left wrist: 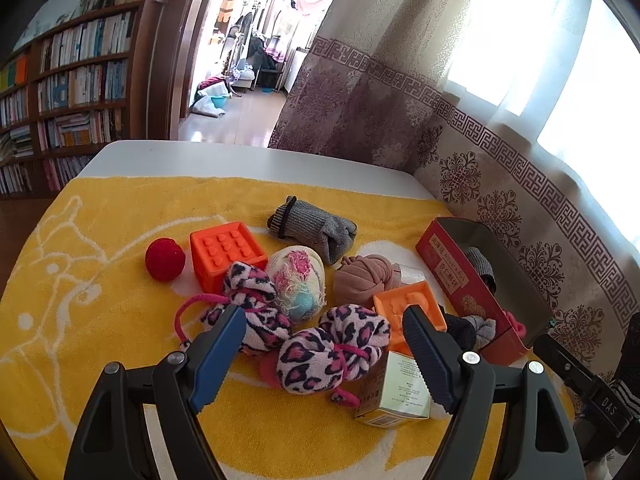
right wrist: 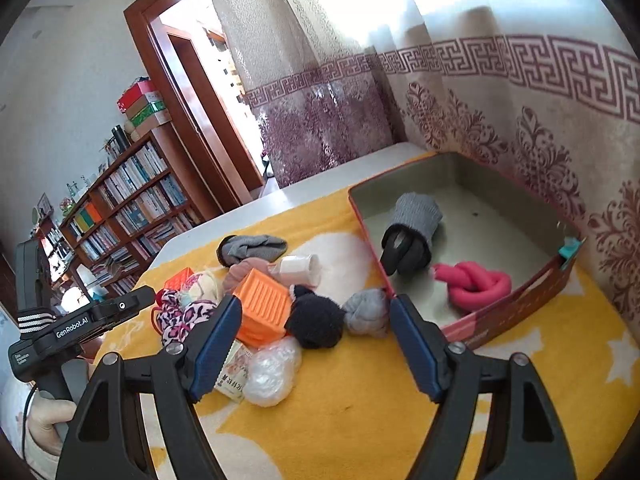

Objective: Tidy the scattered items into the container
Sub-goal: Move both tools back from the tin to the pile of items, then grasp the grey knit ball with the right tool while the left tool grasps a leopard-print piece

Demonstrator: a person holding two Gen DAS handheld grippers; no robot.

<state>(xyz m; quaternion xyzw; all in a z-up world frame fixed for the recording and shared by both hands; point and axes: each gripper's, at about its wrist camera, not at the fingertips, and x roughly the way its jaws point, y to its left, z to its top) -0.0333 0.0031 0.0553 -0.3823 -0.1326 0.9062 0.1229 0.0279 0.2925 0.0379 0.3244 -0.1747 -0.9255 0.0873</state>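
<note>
A red box (right wrist: pixel 516 304) lies open on the yellow towel (right wrist: pixel 360 412) at the right; it also shows in the left wrist view (left wrist: pixel 448 272). Inside are a grey-and-black sock roll (right wrist: pixel 412 228) and a knotted pink tube (right wrist: pixel 476 284). Beside the box lies a pile: leopard-print socks (left wrist: pixel 332 352), orange blocks (left wrist: pixel 226 254) (right wrist: pixel 262 306), a red ball (left wrist: pixel 165 259), grey socks (left wrist: pixel 316 230), a pink sock ball (left wrist: pixel 366 280), a black pompom (right wrist: pixel 316 320), a grey sock ball (right wrist: pixel 366 312). My left gripper (left wrist: pixel 324 324) is open over the leopard socks. My right gripper (right wrist: pixel 316 312) is open above the pompom.
A small carton (left wrist: pixel 396 394) and a clear plastic wrap ball (right wrist: pixel 272 368) lie at the pile's near side. A patterned curtain (right wrist: pixel 520 112) hangs right behind the box. A bookshelf (left wrist: pixel 68 92) and doorway stand beyond the white table's (left wrist: pixel 240 160) far edge.
</note>
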